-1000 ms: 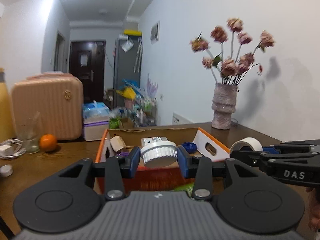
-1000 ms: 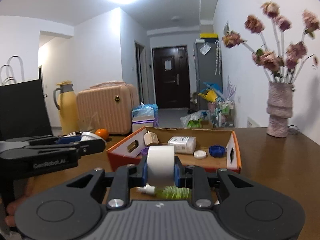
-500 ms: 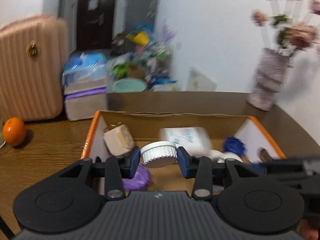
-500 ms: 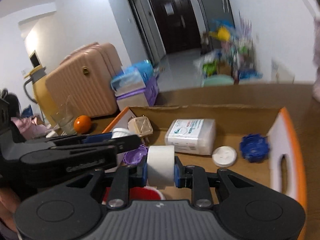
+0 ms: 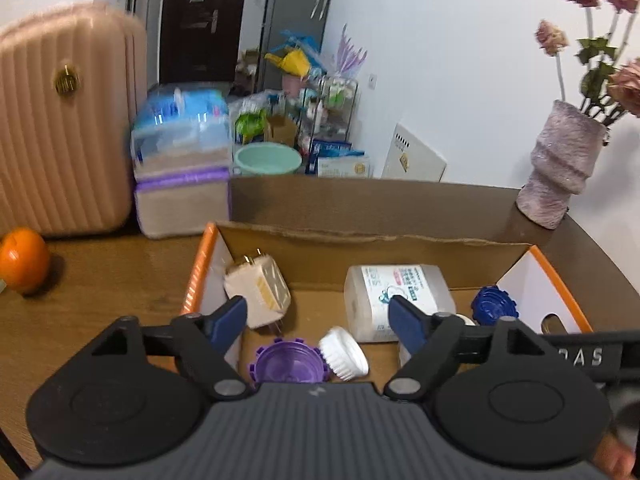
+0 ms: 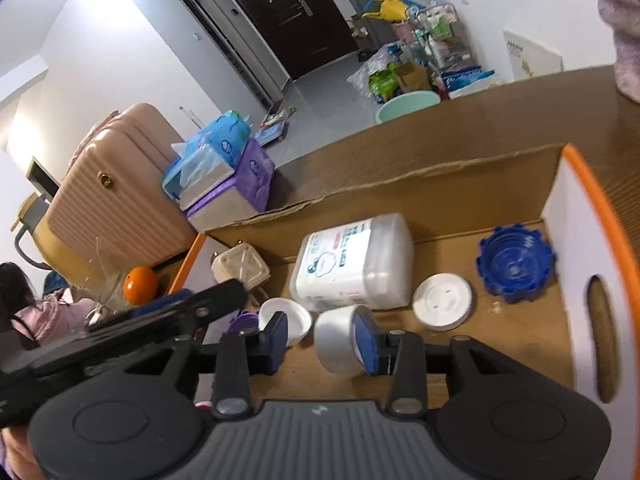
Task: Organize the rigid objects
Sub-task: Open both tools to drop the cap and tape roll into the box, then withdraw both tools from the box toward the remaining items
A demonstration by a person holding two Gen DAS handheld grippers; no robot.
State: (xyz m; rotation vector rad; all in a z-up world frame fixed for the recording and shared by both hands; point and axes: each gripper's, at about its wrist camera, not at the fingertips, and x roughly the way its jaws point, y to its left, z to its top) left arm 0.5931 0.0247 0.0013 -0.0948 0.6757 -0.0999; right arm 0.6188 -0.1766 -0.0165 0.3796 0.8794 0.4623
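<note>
Left hand-held gripper [image 5: 318, 316] released above orange-rimmed cardboard box [image 5: 400, 240]; ribbed white plastic cap [image 5: 343, 353] lies inside. Right hand-held gripper [image 6: 322, 338] released around white tape roll [image 6: 334, 344], collecting loose items.

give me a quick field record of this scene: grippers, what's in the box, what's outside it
left gripper: open, empty, over the box
right gripper: open, tape roll loose between its pads
box: cardboard, orange-edged ends, on wooden table
white ribbed cap: in box, tilted beside purple cap
other contents: plug adapter, white labelled container, flat white lid, blue cap
outside box: orange, pink suitcase, vase
</note>
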